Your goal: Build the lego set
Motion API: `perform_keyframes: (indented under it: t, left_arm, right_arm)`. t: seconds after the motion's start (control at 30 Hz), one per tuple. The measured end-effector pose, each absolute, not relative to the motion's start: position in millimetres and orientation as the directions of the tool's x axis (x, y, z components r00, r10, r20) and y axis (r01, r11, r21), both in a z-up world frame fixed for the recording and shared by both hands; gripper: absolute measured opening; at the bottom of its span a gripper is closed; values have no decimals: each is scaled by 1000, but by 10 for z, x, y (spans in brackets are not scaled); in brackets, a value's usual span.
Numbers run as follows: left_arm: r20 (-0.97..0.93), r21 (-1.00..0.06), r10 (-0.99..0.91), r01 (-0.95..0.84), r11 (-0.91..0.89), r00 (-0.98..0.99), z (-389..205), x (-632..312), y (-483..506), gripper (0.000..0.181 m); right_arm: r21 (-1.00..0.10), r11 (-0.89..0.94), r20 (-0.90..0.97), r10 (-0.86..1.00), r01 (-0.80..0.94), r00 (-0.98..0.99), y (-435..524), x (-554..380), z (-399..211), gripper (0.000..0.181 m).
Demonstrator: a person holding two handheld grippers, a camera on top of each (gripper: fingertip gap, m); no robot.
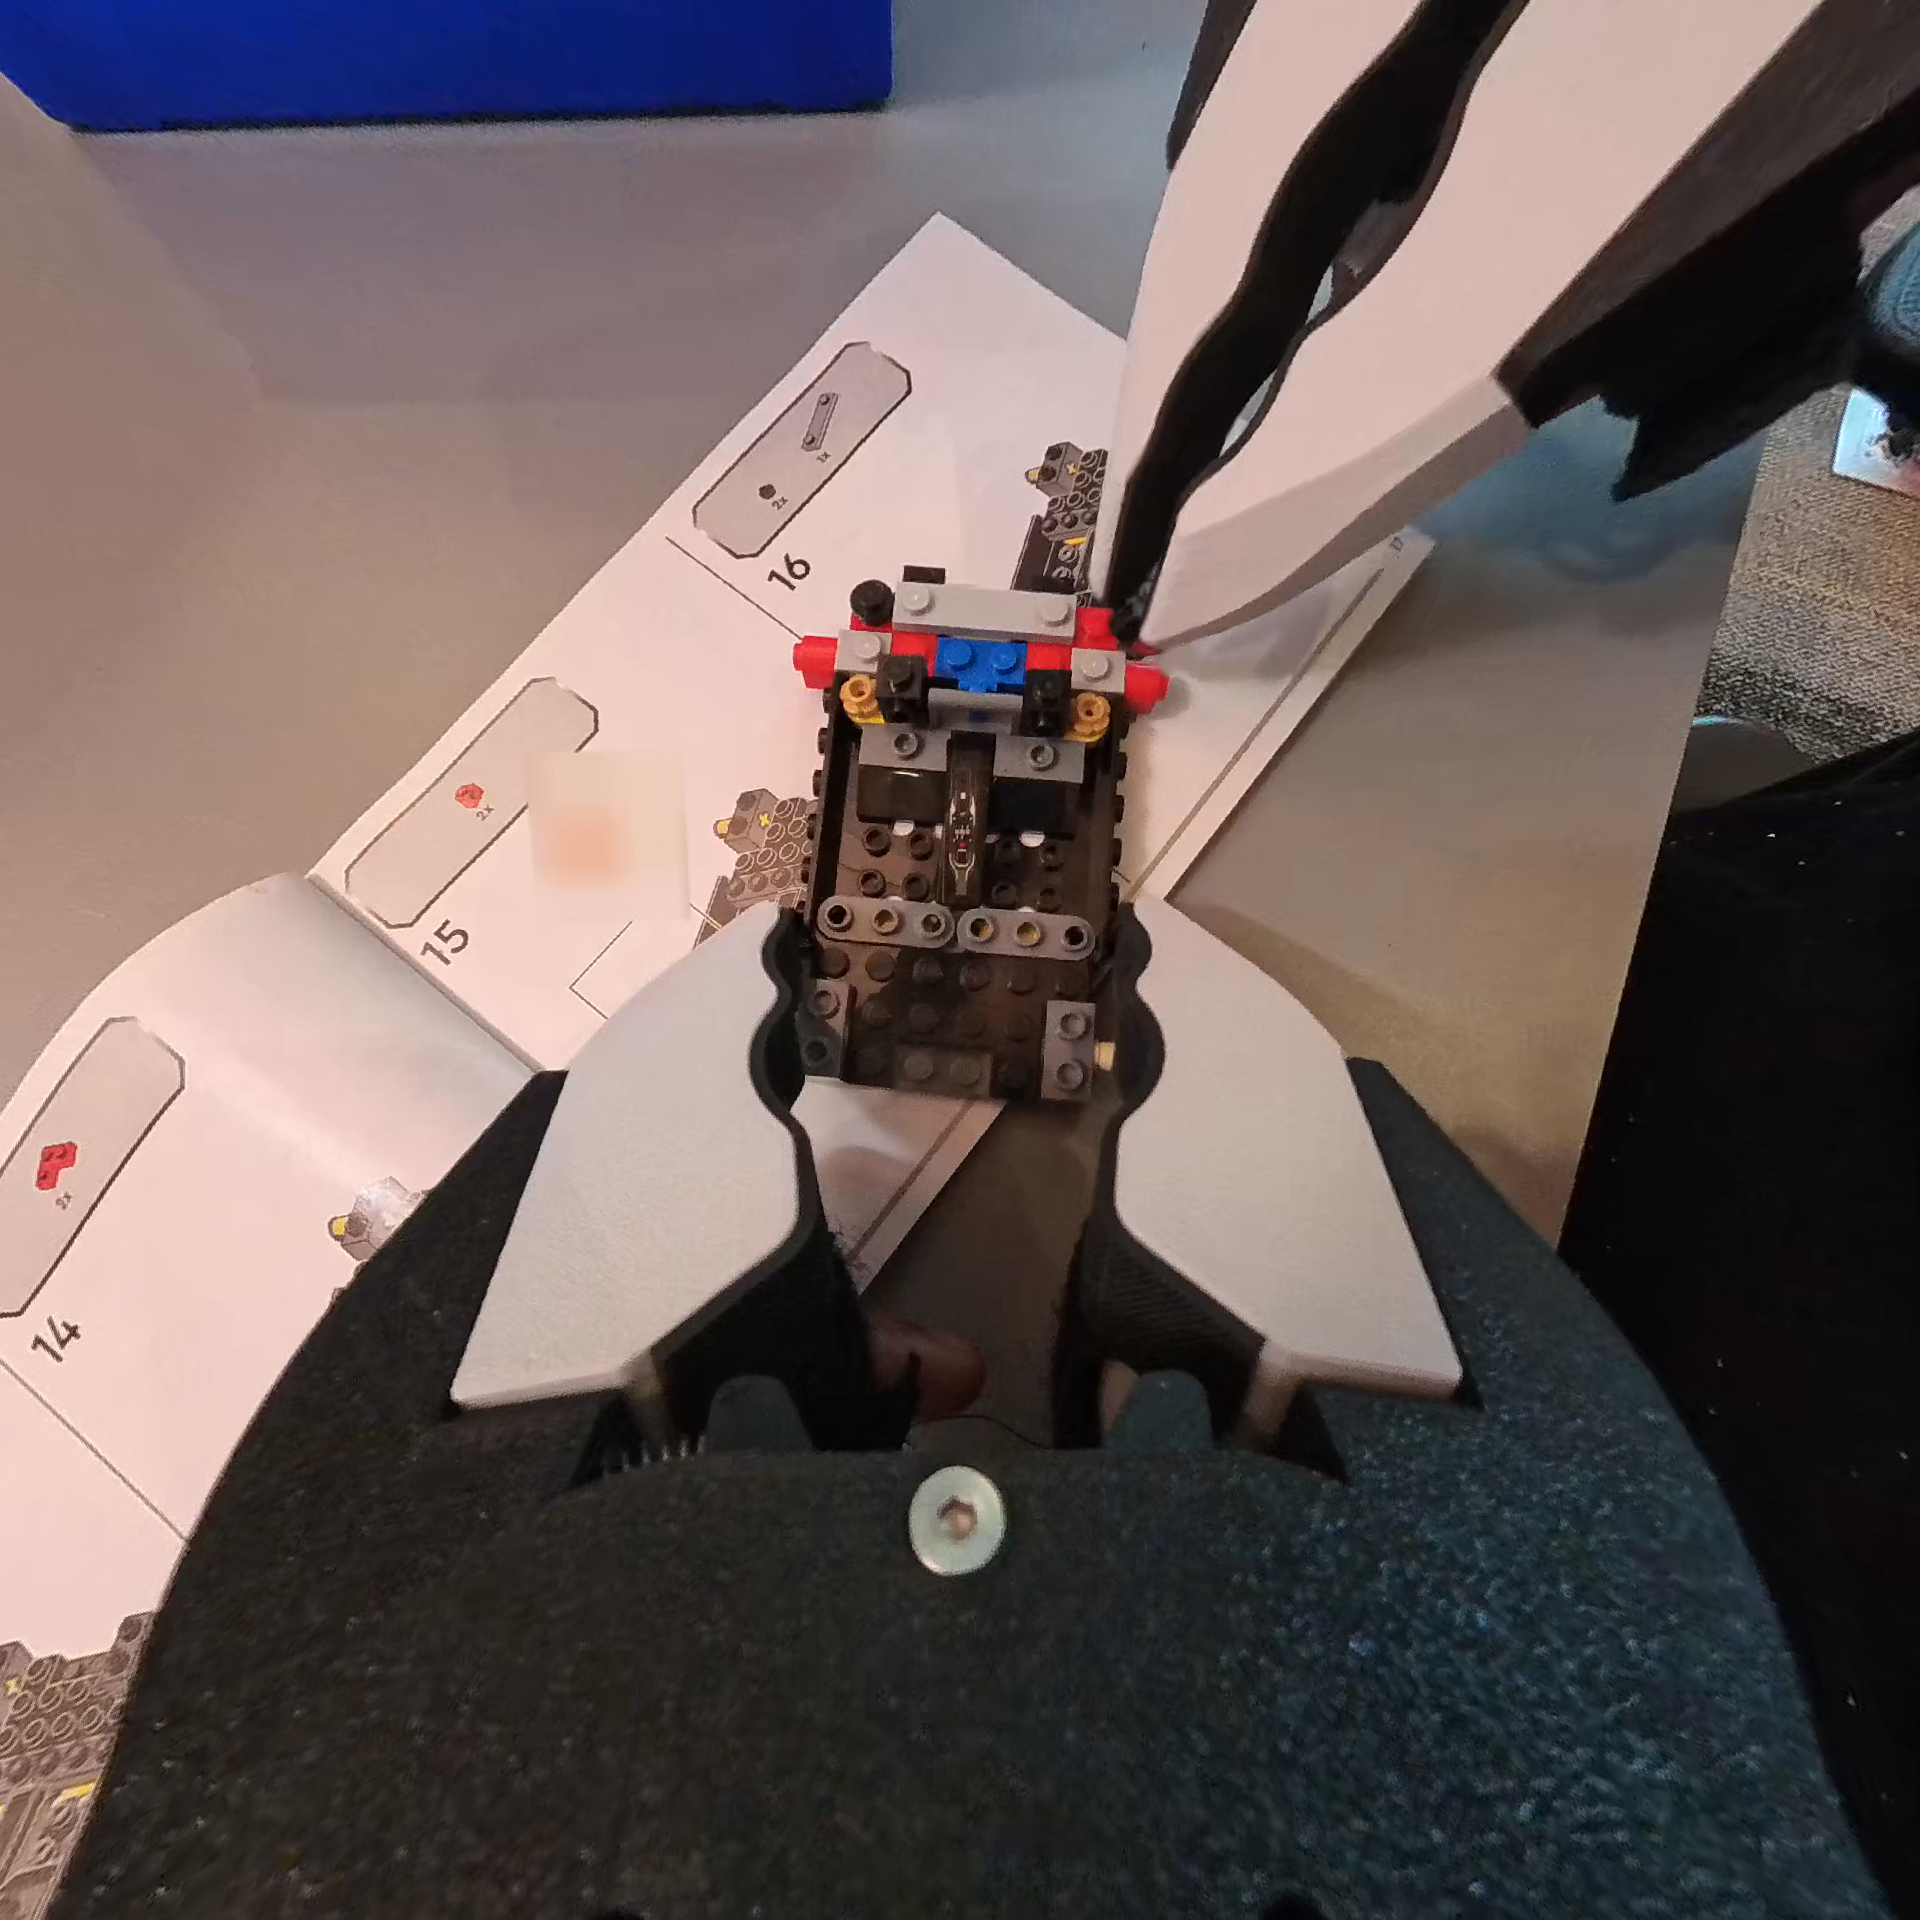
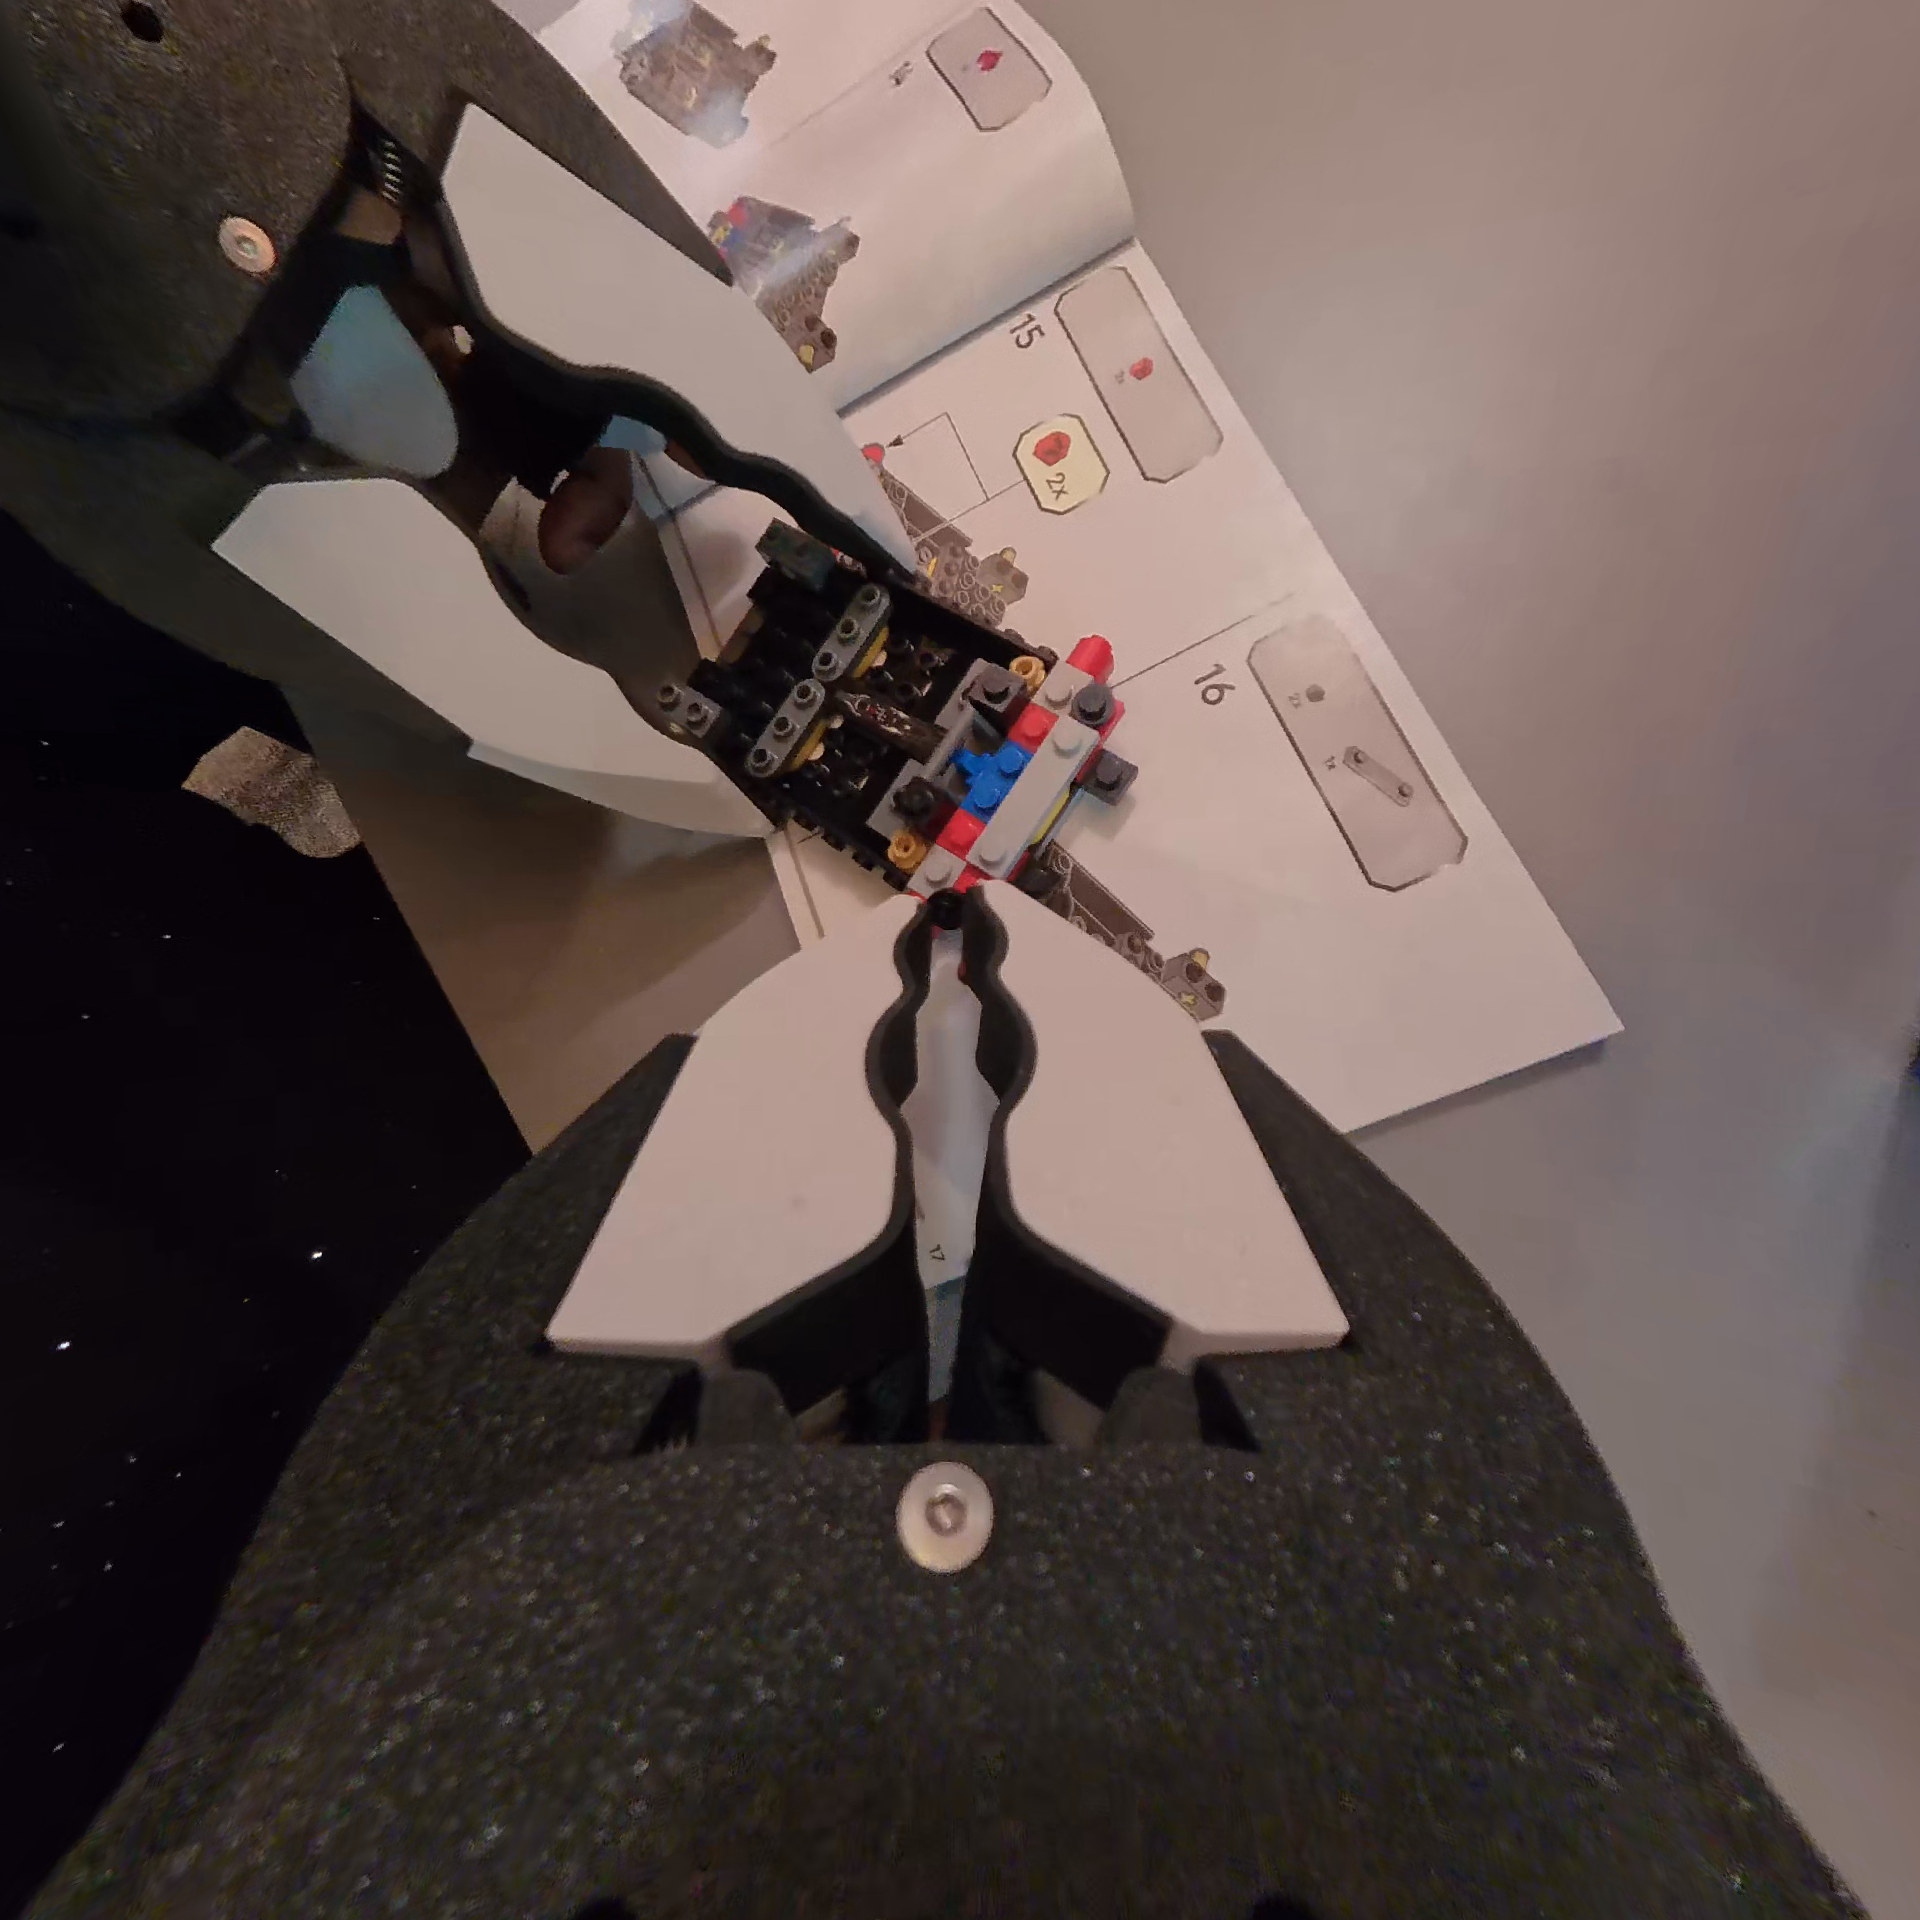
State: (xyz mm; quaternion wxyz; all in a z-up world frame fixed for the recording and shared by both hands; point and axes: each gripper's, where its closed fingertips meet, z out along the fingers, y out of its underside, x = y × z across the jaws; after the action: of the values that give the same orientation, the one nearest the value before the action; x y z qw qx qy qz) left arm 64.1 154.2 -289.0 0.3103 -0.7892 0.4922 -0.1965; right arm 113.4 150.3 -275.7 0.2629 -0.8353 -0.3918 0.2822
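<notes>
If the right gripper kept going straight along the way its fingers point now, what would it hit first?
The right gripper points at the red-and-grey end of the lego model, and its tips are already at a small black piece there. It would press into that end first; the exact contact is hard to judge.

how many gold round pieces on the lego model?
2. One gold piece on the model's left side, the other on its right, both just behind the red and blue end. More may be hidden underneath.

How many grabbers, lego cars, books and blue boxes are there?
Grippers: 2, left gripper and right gripper
Lego model: 1
Booklet: 1
Blue box: 1
Total: 5
</notes>
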Motion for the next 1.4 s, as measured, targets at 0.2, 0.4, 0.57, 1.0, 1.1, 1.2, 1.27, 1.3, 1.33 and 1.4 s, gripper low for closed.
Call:
perform_keyframes:
  t: [0.2, 0.4, 0.57, 1.0, 1.1, 1.2, 1.27, 1.3, 1.33, 1.4]
  left_arm:
    - [2, -690, -901, -652, -315, 433, -2891, 639, 1542, 57]
    - [0, -689, -902, -654, -313, 432, -2890, 639, 1541, 57]
    - [-1, -688, -903, -655, -311, 430, -2890, 640, 1541, 57]
    - [0, -690, -904, -654, -309, 428, -2891, 641, 1542, 57]
    - [0, -691, -904, -654, -309, 428, -2892, 642, 1542, 57]
    - [0, -691, -904, -653, -309, 428, -2892, 641, 1542, 57]
    - [0, -691, -904, -653, -309, 427, -2893, 641, 1542, 57]
    - [0, -691, -904, -653, -309, 427, -2893, 641, 1542, 58]
    - [0, -691, -904, -653, -308, 427, -2893, 641, 1542, 58]
    - [0, -692, -904, -653, -308, 427, -2892, 641, 1543, 57]
  right_arm:
    - [-651, -543, -231, 807, 530, 544, 1525, 1112, -2753, 6]
    - [-640, -530, -192, 811, 556, 553, 1541, 1150, -2756, 6]
    - [-640, -527, -192, 814, 559, 548, 1548, 1140, -2767, 6]
    - [-642, -535, -196, 807, 549, 557, 1559, 1133, -2772, 9]
    - [-645, -536, -200, 807, 545, 556, 1558, 1130, -2772, 9]
    - [-649, -539, -208, 805, 537, 556, 1558, 1130, -2770, 10]
    - [-651, -543, -217, 803, 530, 556, 1557, 1130, -2767, 11]
    - [-653, -544, -218, 801, 526, 558, 1565, 1135, -2766, 11]
    - [-654, -546, -218, 799, 523, 560, 1572, 1139, -2766, 12]
    - [-656, -549, -226, 797, 518, 560, 1575, 1140, -2766, 12]
